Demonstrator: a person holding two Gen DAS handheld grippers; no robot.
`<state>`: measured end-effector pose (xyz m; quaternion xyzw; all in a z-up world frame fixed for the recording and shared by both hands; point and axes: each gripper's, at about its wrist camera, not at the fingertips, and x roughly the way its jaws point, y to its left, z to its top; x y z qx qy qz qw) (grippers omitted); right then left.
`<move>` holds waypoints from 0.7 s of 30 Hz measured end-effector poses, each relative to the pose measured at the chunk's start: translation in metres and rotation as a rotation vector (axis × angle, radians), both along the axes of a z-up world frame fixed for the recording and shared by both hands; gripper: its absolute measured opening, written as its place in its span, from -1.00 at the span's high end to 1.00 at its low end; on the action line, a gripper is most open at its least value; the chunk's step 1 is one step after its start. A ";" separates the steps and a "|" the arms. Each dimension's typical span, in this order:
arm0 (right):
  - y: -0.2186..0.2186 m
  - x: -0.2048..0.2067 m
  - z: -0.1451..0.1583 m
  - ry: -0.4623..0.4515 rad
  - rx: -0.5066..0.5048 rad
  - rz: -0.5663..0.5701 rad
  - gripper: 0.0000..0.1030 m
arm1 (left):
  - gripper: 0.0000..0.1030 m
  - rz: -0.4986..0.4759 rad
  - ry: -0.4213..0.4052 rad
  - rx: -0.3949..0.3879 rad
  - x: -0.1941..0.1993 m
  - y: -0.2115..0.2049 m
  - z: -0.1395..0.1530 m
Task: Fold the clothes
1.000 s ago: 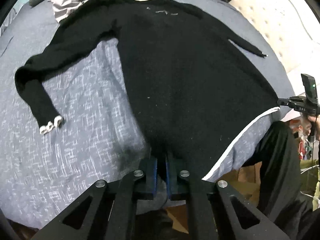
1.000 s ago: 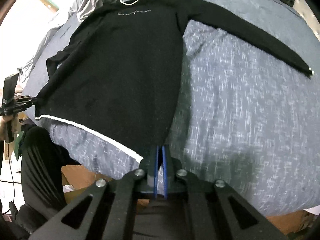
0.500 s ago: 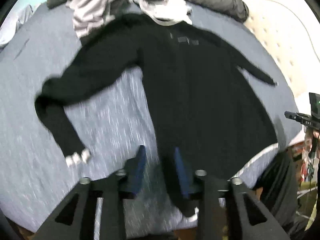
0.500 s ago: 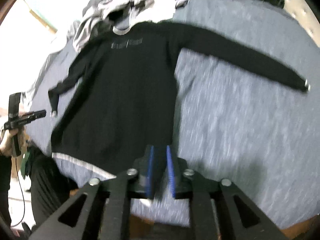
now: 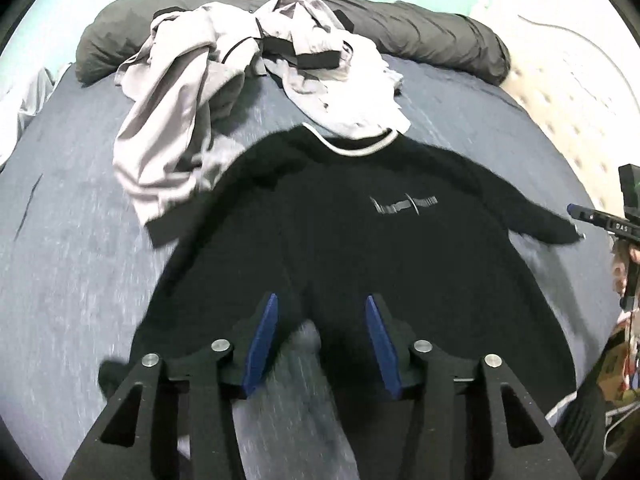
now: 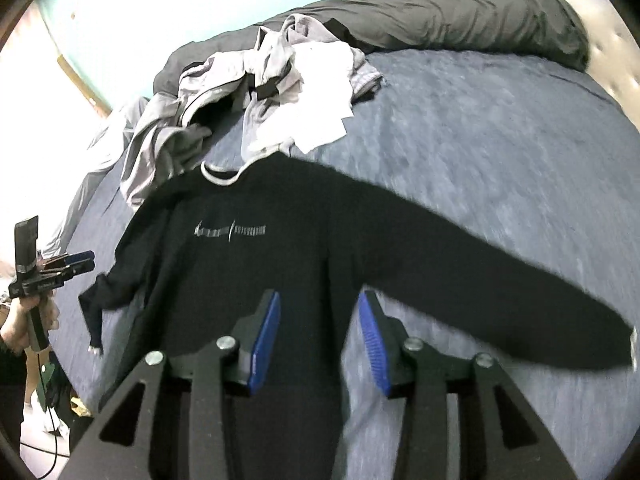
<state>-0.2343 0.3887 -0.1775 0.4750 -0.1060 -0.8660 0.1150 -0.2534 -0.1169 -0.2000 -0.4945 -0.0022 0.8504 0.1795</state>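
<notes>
A black long-sleeved sweater (image 5: 380,248) with a white neck trim lies flat, front up, on the blue-grey bed; it also shows in the right wrist view (image 6: 248,264). My left gripper (image 5: 320,320) is open and empty above the sweater's left side near the underarm. My right gripper (image 6: 318,320) is open and empty above the sweater's right side, where the long right sleeve (image 6: 500,276) stretches out. Each gripper shows at the edge of the other's view: the right one (image 5: 580,212) and the left one (image 6: 80,260).
A heap of grey and white clothes (image 5: 224,80) lies beyond the collar, also in the right wrist view (image 6: 280,92). A dark grey bolster (image 5: 420,36) runs along the far edge. A padded cream headboard (image 5: 560,92) stands at the right. The bed (image 6: 500,140) extends right.
Both grippers let go of the sweater's hem and opened. They moved forward up over the sweater's body toward the chest. The views now look farther up the bed.
</notes>
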 end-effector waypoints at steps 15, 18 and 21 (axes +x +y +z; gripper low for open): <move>-0.054 -0.171 -0.065 -0.044 0.070 0.100 0.18 | -0.32 0.008 0.028 0.003 -0.131 0.011 -0.033; -0.061 -0.193 -0.073 -0.046 0.089 0.122 0.18 | -0.38 0.019 0.034 0.005 -0.156 0.008 -0.038; -0.068 -0.217 -0.085 -0.063 0.117 0.136 0.18 | -0.40 0.016 0.034 -0.011 -0.176 0.008 -0.044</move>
